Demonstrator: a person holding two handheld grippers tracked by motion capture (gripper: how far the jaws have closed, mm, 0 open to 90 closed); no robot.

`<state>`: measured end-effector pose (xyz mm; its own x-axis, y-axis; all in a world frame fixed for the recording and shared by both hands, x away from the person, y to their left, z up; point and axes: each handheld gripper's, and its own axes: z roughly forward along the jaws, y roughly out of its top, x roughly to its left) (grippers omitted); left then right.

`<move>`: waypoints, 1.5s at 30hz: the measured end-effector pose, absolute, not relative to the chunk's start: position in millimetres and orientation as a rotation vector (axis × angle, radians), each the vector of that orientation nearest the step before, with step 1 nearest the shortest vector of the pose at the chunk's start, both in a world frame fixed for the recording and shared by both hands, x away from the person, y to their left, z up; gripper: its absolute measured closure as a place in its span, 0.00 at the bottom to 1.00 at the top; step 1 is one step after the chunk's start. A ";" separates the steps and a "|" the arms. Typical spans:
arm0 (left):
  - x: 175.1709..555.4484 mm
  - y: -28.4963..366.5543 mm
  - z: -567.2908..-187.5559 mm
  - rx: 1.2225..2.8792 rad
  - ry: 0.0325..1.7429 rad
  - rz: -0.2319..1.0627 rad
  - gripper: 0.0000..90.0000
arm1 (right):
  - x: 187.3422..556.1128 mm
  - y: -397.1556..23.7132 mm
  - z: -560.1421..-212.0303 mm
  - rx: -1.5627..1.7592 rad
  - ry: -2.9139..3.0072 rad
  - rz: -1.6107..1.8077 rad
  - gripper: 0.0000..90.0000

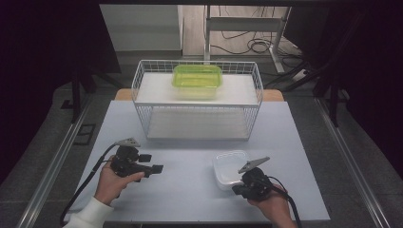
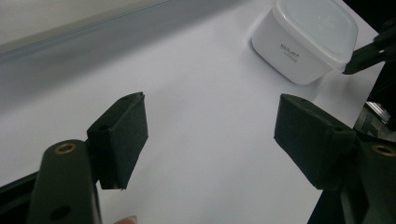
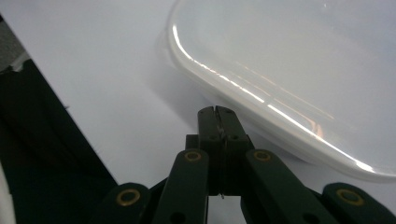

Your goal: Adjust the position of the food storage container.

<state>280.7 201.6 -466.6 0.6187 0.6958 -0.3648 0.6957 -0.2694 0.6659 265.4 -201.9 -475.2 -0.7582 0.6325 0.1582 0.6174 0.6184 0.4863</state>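
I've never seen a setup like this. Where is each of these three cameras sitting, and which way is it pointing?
High view: above the person's side, looking forward and down on the table and wire rack; both hands, the left gripper and the right gripper show.
Left gripper view: rides the left gripper, looking across the table past its open jaws at the white lidded container.
Right gripper view: rides the right gripper, jaws shut, close by that container's edge.
Shared: all three see the white container.

A pale desk carried a white lidded tub near its front right and a white wire rack at the back, whose upper shelf bore a green-lidded box.
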 end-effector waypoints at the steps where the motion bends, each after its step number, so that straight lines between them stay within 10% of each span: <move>1: 280.4 201.7 -466.6 1.995 1.100 -0.003 0.28 | 263.3 -203.1 -471.5 1.070 2.798 0.841 0.99; 18: 282.2 199.8 -469.3 1.986 1.119 0.001 0.28 | 315.6 -281.4 -460.6 1.423 2.493 0.835 0.99; 45: 283.3 197.4 -471.9 1.987 1.131 -0.002 0.28 | 313.6 -186.4 -480.6 1.258 2.664 0.834 1.00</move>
